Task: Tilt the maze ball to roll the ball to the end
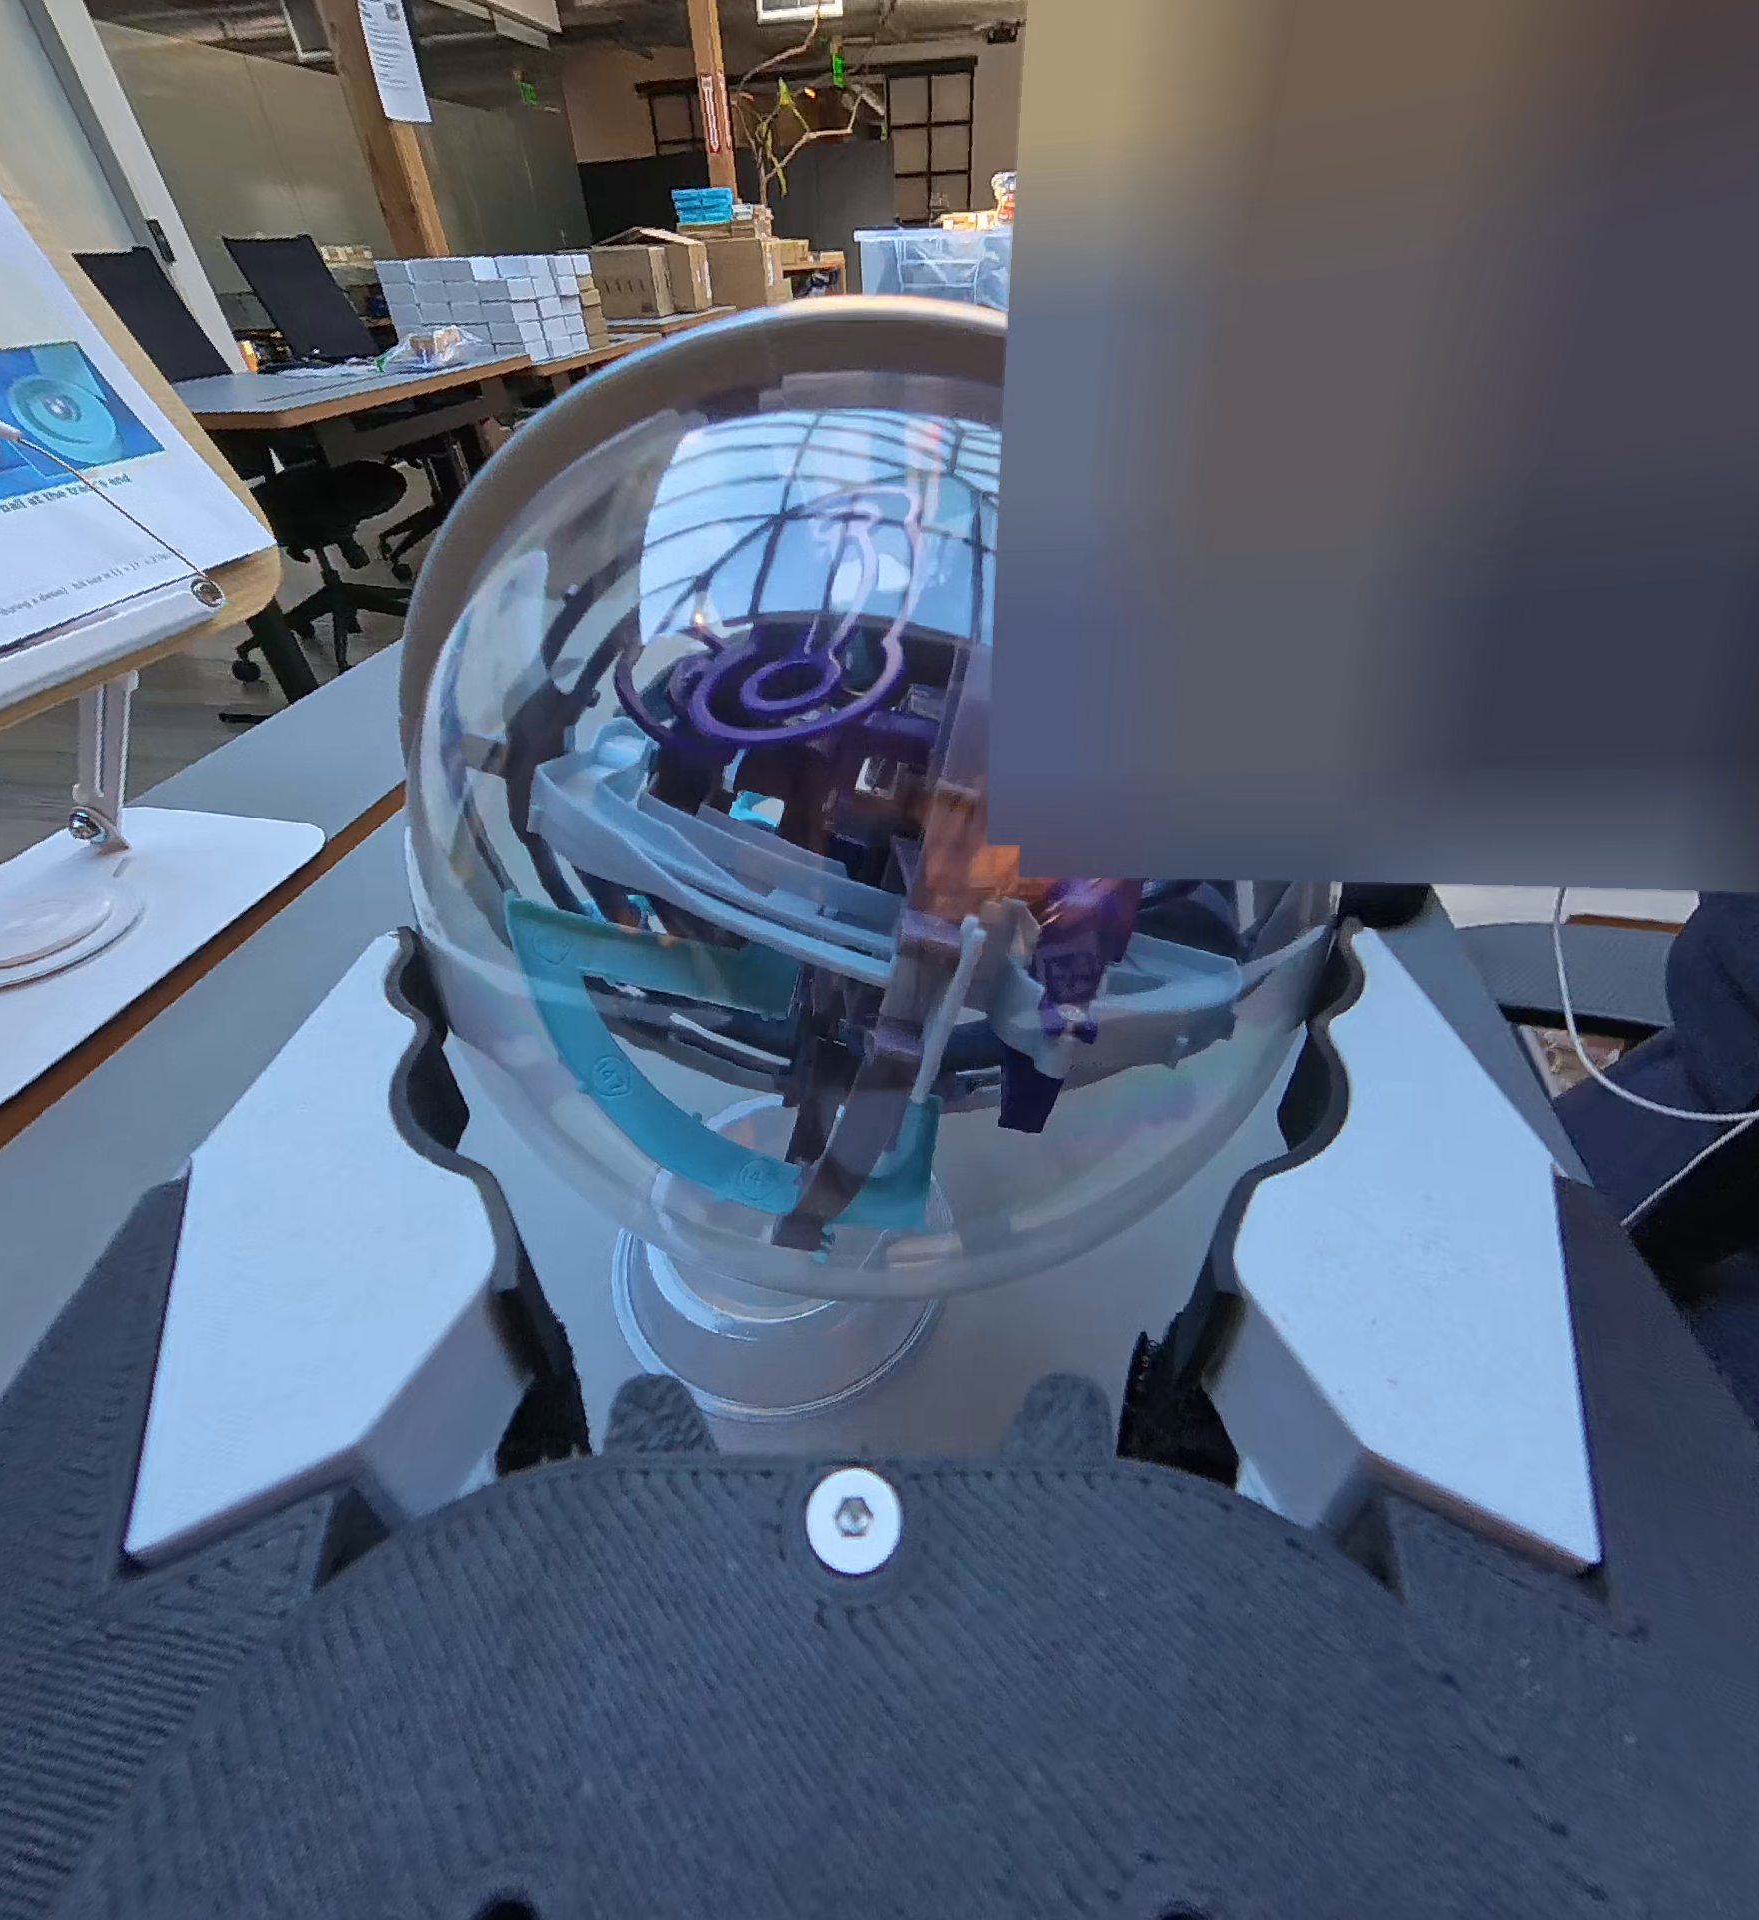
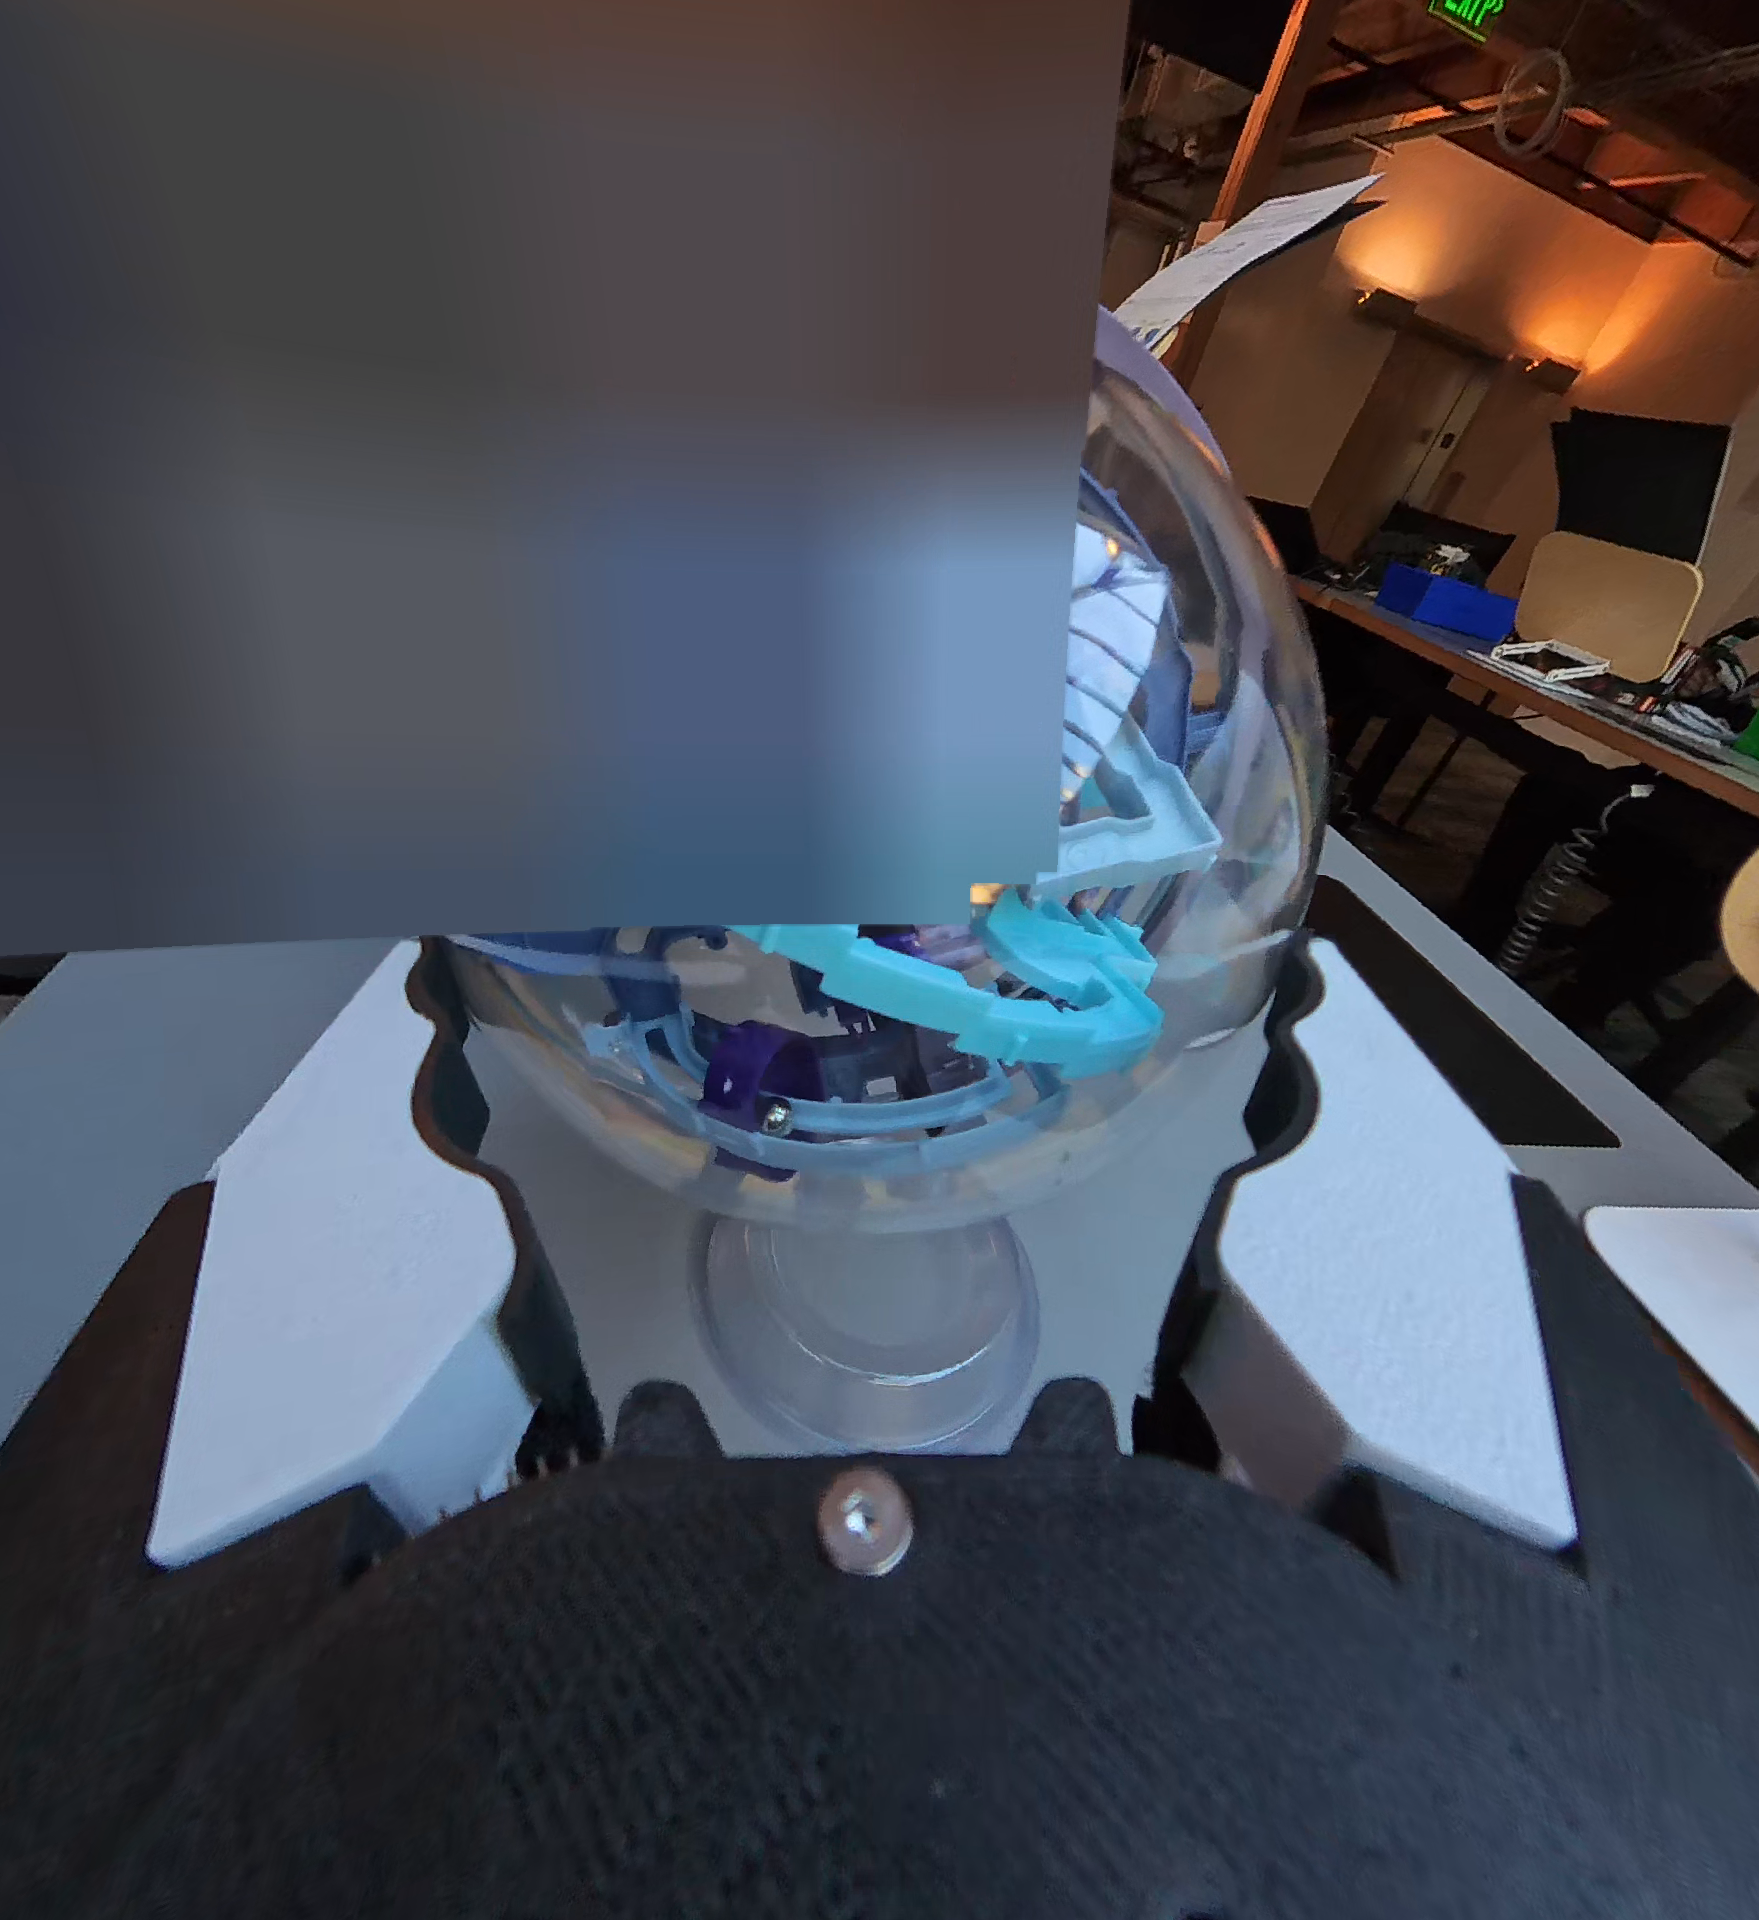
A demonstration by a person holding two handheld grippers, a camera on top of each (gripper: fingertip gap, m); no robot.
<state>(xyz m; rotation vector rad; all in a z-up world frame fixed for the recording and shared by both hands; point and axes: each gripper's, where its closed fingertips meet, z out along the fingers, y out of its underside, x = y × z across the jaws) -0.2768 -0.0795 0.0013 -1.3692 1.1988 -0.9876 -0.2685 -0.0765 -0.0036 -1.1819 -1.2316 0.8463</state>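
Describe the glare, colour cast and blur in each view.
Left wrist view: cool daylight, window reflections glaring across the clear plastic maze sphere, focus sharp. Right wrist view: warm orange background lamps, softer focus, small steel ball still discernible. Large blurred patches cover part of both.

Grey table [image 1: 335, 748]: clear round stand [image 1: 781, 1340] carrying maze ball [image 1: 750, 831]; white stand base [image 1: 179, 862] at left.
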